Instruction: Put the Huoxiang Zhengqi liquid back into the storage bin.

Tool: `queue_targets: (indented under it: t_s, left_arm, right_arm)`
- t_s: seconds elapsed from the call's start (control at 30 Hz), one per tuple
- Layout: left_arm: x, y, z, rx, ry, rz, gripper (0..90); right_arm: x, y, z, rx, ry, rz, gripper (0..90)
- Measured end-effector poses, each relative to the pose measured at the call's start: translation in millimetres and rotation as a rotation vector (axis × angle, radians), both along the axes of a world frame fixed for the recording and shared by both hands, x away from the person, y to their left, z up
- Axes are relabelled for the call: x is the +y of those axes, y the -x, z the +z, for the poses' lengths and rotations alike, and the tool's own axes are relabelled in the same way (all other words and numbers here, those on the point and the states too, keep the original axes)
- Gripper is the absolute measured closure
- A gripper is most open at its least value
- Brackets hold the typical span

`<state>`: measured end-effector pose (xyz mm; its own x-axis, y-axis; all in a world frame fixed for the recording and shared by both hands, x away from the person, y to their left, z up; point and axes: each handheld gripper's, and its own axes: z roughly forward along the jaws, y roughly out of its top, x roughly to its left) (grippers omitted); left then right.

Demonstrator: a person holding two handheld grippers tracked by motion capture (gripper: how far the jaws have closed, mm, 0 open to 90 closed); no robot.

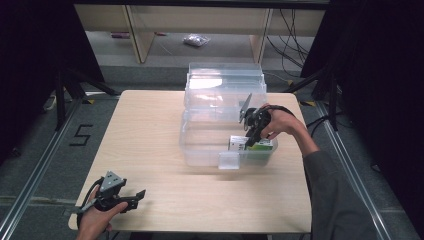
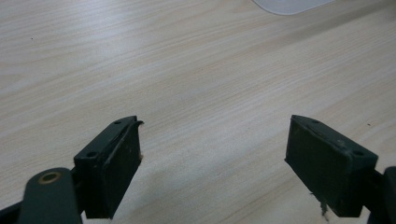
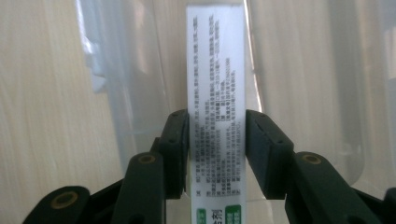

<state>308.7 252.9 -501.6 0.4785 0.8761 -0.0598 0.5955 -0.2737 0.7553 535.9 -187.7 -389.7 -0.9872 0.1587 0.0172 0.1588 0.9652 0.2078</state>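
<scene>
The white and green carton (image 1: pixel 252 145) sits inside the clear plastic bin (image 1: pixel 200 145), at its near right corner, and the right gripper (image 1: pixel 251 136) reaches down into the bin onto it. In the right gripper view the carton (image 3: pixel 215 93) runs straight away from the camera, its long axis in line with the fingers (image 3: pixel 176 144), which flank its narrow printed face on both sides; the pads look to be touching or just off the sides, so the hold seems slack rather than firm. The carton is slim, white with dense small black print and green labels at the near end. The left gripper (image 1: pixel 131 199) rests well apart at the near left corner of the desk (image 1: pixel 150 130), its fingers (image 2: pixel 114 163) spread wide over bare wood with nothing between them. The right hand is clearly the nearer one, so any lift or release of the carton falls to it.
</scene>
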Motion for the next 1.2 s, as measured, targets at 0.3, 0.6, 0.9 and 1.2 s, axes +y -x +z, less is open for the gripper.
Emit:
queue_targets:
  t_s: [0.3,0.6,0.9,1.2]
  left_arm:
    - [0.3,0.4,0.8,-0.001,-0.008,0.000,17.3]
    - [0.8,0.4,0.7,-0.007,-0.001,0.000,17.3]
    - [0.9,0.6,0.8,-0.010,0.000,-0.002,17.2]
    - [0.9,1.2,1.8,-0.005,-0.008,0.002,17.2]
  right_arm:
    - [-10.0,8.3,26.6,-0.054,-0.098,-0.085,53.8]
    - [-10.2,15.6,35.9,-0.094,-0.183,-0.178,43.5]
    - [-13.0,31.3,39.8,-0.152,-0.300,-0.326,31.4]
    - [-15.3,53.3,36.3,-0.216,-0.409,-0.412,24.1]
